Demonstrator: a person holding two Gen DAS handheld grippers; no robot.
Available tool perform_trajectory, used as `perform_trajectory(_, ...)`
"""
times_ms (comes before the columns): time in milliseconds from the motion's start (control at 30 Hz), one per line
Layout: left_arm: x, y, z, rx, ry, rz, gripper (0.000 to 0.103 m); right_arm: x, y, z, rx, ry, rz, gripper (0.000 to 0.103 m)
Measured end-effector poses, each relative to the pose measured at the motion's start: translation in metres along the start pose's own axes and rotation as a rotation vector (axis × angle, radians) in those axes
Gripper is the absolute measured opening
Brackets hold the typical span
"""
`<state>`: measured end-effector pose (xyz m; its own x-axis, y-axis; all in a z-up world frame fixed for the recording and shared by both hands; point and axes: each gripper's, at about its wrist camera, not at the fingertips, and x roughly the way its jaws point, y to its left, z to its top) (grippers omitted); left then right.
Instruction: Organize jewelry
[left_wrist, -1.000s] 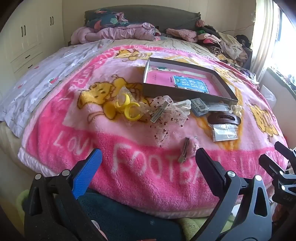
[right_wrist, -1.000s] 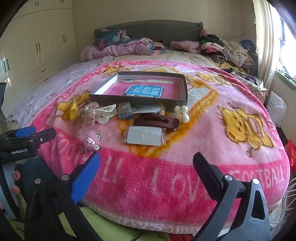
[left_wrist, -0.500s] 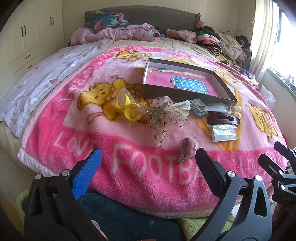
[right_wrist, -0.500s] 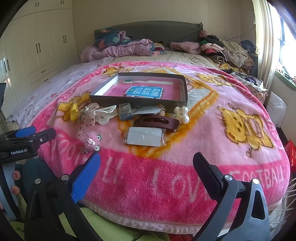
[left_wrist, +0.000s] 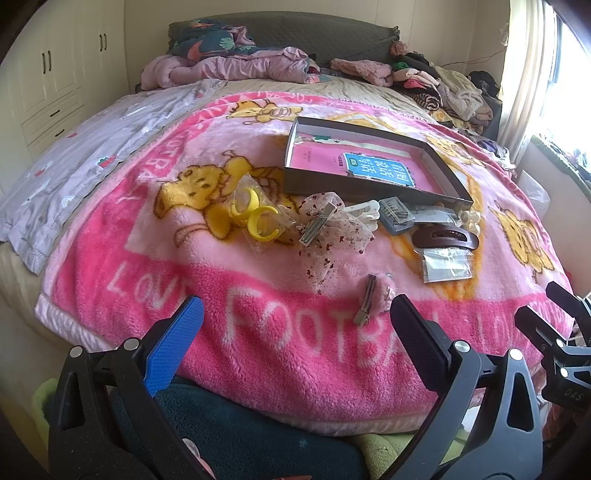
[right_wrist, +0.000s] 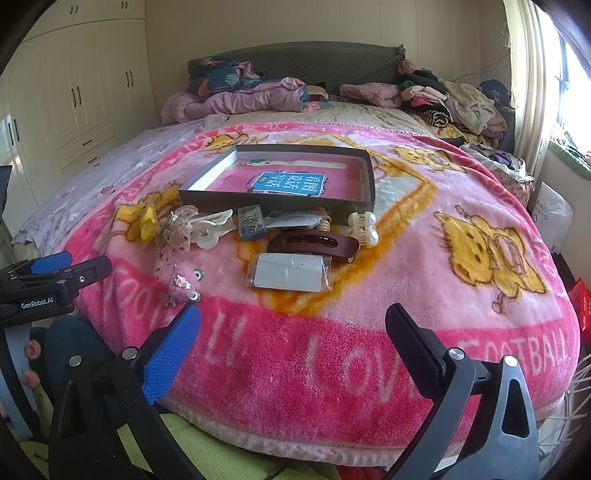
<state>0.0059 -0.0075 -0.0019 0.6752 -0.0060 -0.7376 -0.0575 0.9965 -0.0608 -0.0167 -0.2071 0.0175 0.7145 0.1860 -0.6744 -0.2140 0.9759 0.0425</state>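
A shallow dark box (left_wrist: 448, 175) (right_wrist: 369, 177) with a pink lining lies on the pink blanket. In front of it lie several hair and jewelry pieces: yellow rings in a bag (left_wrist: 258, 218), a sheer dotted bow with a clip (left_wrist: 325, 225), a brown hair claw (left_wrist: 445, 236) (right_wrist: 314, 243), a clear packet (left_wrist: 447, 264) (right_wrist: 290, 273), a pearl-white claw (right_wrist: 365, 225) and a small pink clip (left_wrist: 369, 299) (right_wrist: 181, 282). My left gripper (left_wrist: 295, 328) is open at the bed's near edge, holding nothing. My right gripper (right_wrist: 291, 336) is open too, also at the edge.
Piled clothes (right_wrist: 458, 99) and bedding (left_wrist: 229, 66) lie by the headboard. White wardrobes (right_wrist: 77, 99) stand on the left, a window with a curtain (left_wrist: 524, 74) on the right. A person's knees in dark cloth (left_wrist: 240, 424) are below the bed edge.
Both views have risen slightly toward the bed; the objects lie as before and both grippers stay open.
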Motion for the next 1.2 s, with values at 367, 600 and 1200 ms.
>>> perform_trajectory(367,-0.006,0.007,-0.003,-0.003,-0.004,-0.002,0.093,0.000,0.000,0.000,0.001,-0.002,0.001,0.097)
perform_trajectory(600,-0.004,0.005,-0.002,-0.003,-0.003,-0.001,0.093,0.000,-0.001,-0.001,0.002,-0.003,0.002,0.097)
perform_trajectory(1200,-0.017,0.000,0.017,0.008,0.004,-0.004,0.093,0.004,-0.006,0.002,0.021,-0.004,-0.006,0.097)
